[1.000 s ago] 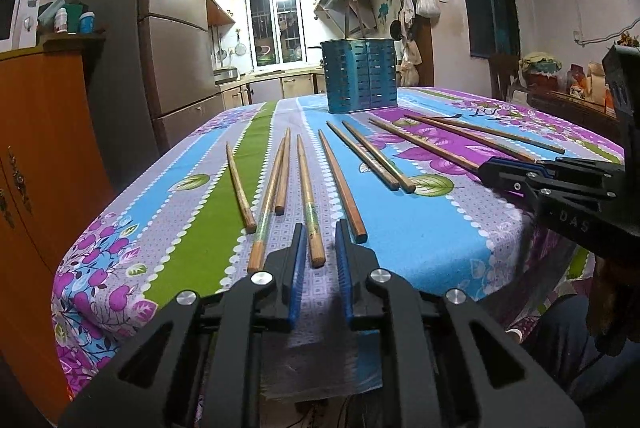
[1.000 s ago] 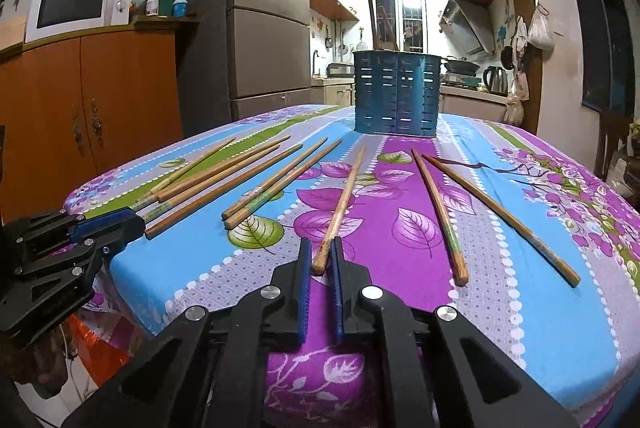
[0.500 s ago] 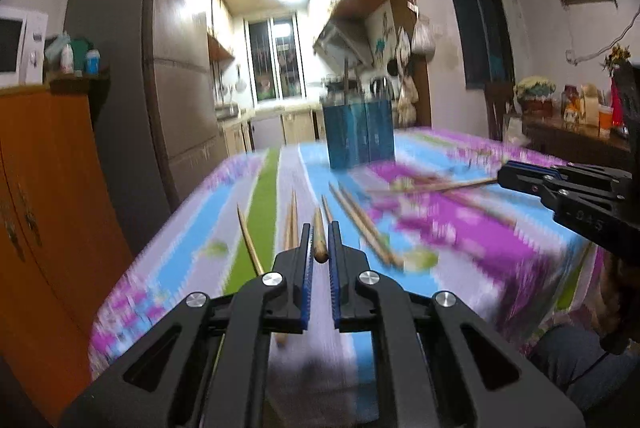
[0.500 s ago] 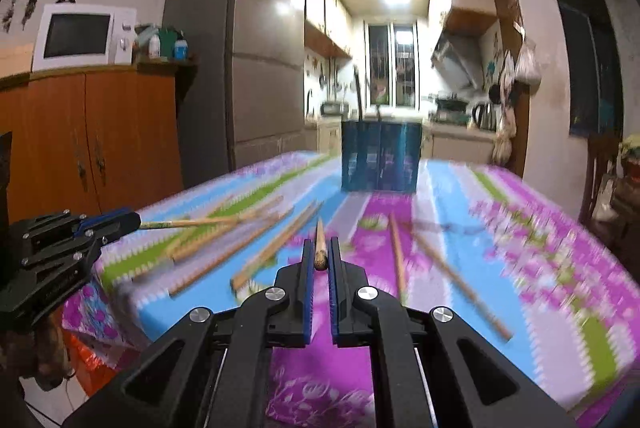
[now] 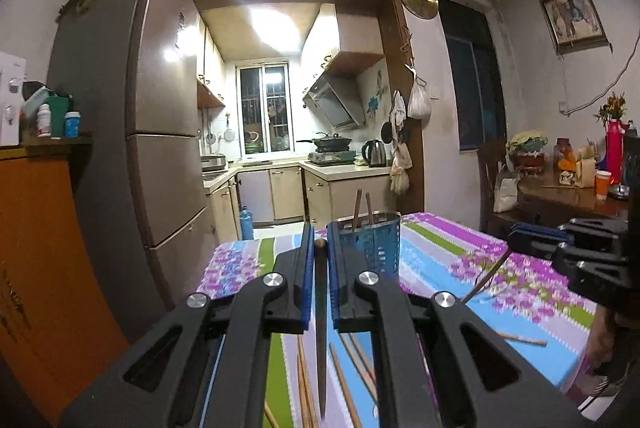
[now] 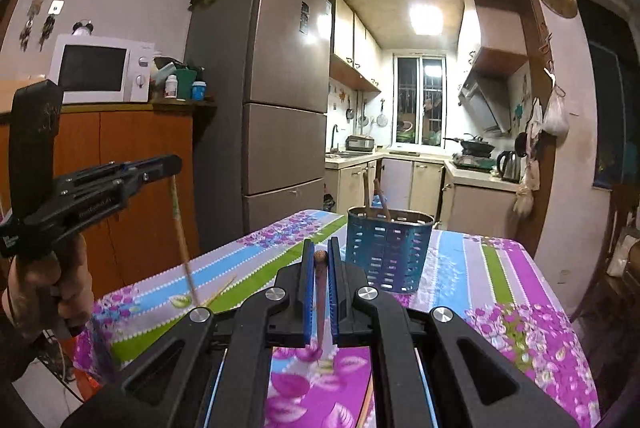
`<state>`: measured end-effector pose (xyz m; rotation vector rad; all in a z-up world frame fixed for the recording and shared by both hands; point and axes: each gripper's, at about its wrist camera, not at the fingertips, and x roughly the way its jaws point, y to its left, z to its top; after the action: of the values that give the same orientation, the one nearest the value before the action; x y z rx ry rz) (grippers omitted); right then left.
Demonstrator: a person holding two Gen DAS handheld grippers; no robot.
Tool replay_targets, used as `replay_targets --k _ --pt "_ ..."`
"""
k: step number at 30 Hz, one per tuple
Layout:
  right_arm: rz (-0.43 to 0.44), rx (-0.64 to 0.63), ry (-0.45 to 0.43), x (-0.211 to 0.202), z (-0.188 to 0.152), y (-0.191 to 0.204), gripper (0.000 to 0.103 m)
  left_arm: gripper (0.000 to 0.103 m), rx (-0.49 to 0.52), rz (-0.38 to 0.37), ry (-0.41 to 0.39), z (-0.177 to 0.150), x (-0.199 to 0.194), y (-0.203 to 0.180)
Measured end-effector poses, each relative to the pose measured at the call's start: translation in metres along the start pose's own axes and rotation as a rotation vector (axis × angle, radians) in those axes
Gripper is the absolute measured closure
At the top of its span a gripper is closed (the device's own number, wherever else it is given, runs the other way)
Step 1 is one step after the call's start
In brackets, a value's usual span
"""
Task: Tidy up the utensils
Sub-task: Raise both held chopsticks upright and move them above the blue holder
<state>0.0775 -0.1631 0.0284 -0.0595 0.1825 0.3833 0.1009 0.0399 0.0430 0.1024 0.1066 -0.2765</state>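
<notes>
The left gripper (image 5: 319,242) is closed on a chopstick (image 5: 320,328), whose rounded end shows just past the blue pads while the shaft hangs down below them, tip blurred over the counter (image 5: 440,252). The right gripper (image 6: 320,256) likewise clamps a second chopstick (image 6: 320,292) that hangs down between its fingers. Each view adds something about the other hand. The right wrist view shows the left gripper from the side at the left edge, held by a hand (image 6: 48,292), with its chopstick dangling nearly upright, above the cloth and not touching it. The left wrist view shows the right gripper at its right edge with a thin stick slanting down from it toward the floral cloth. The blue holder (image 6: 388,252) stands upright toward the far end of the counter, with two sticks (image 6: 374,197) already leaning inside; the right view shows its slotted wall plainly, while in the left view the gripper's finger partly hides it. Only the left view shows the loose chopsticks (image 5: 352,368) lying on the counter under the gripper, and one more (image 5: 520,338) near the right edge. Only the right view shows the microwave (image 6: 100,67) on the orange cabinet beside the fridge (image 6: 276,99).
</notes>
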Motion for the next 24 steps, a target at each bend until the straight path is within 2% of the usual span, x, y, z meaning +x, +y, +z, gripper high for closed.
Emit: replay_targets --k 7,15,24 --pt "0.042 0.000 0.019 0.019 0.037 -0.014 0.095 0.098 -0.004 -0.034 0.001 0.033 0.013 -0.001" --pt "0.066 0.001 0.124 0.038 0.080 -0.024 0.095 0.098 -0.010 -0.062 -0.023 0.059 0.033 -0.008" --pt "0.070 0.009 0.197 0.048 0.135 -0.051 0.095 0.098 -0.020 -0.092 -0.069 0.083 0.059 -0.020"
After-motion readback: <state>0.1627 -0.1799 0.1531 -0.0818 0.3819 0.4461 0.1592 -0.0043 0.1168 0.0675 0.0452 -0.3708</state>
